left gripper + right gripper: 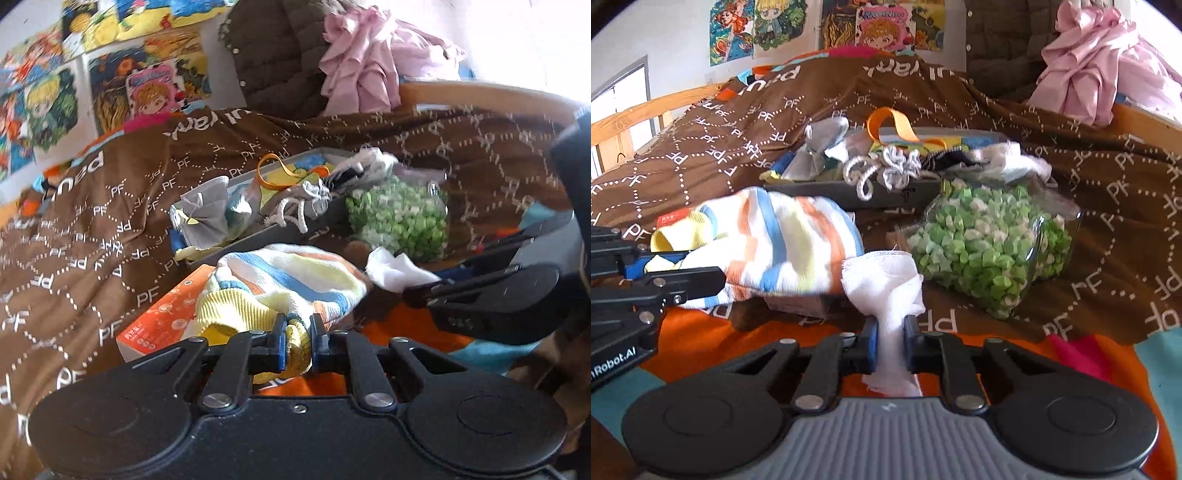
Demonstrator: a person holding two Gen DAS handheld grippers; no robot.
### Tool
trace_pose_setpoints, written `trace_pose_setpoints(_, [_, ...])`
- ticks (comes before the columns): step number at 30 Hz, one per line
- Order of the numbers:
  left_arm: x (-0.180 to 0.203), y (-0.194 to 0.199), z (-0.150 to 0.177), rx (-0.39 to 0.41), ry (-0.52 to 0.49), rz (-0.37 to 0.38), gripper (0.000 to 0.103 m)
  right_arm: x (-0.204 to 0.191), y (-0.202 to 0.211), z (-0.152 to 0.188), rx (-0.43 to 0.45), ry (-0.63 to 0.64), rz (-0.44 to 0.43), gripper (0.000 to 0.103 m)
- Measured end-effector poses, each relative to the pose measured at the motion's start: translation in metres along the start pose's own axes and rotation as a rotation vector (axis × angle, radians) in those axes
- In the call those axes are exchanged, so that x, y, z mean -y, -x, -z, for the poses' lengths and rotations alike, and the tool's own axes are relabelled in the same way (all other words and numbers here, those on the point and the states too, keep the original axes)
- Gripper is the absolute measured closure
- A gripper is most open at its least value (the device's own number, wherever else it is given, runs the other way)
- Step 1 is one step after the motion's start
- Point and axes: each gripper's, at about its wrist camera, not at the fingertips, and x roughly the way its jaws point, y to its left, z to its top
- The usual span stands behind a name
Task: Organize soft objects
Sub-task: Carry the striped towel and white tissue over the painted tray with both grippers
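Striped sock point(291, 284) pinched at yellow cuff by left gripper point(298, 345), lower centre. White cloth point(886, 291) clamped by right gripper point(890, 345). Orange box point(162, 317) seen only in left view, under sock. Tray point(849, 195) behind.

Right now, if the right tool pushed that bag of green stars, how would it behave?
The bag would probably deform and slump rather than slide: it bulges, packed with small loose pieces. Its clear film looks slippery. On the soft blanket it likely won't roll.
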Motion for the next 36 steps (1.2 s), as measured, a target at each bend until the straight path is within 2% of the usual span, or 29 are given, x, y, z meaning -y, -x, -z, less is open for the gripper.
trace_pose_setpoints(5, [-0.001,0.014,-0.007,0.051,0.056,-0.012,0.091,0.000,0.016,-0.005,0.069,-0.005,-0.018,0.088])
trace_pose_setpoints(11, [-0.004,0.036,-0.018,0.175,0.153,-0.061,0.091,0.001,0.032,-0.010,0.148,-0.021,-0.052,0.088])
trace_pose_setpoints(16, [-0.009,0.040,-0.032,0.187,0.240,-0.059,0.092,0.003,0.046,-0.013,0.209,-0.037,-0.060,0.088])
trace_pose_setpoints(21, [-0.013,0.039,-0.050,0.207,0.275,-0.067,0.092,0.009,0.052,-0.017,0.251,-0.065,-0.061,0.088])
trace_pose_setpoints(29, [-0.028,0.017,-0.096,0.212,0.280,-0.084,0.092,0.027,0.045,-0.047,0.346,-0.081,-0.034,0.087])
trace_pose_setpoints(36, [-0.041,-0.019,-0.139,0.261,0.275,-0.114,0.092,0.066,0.002,-0.091,0.398,-0.157,-0.016,0.087])
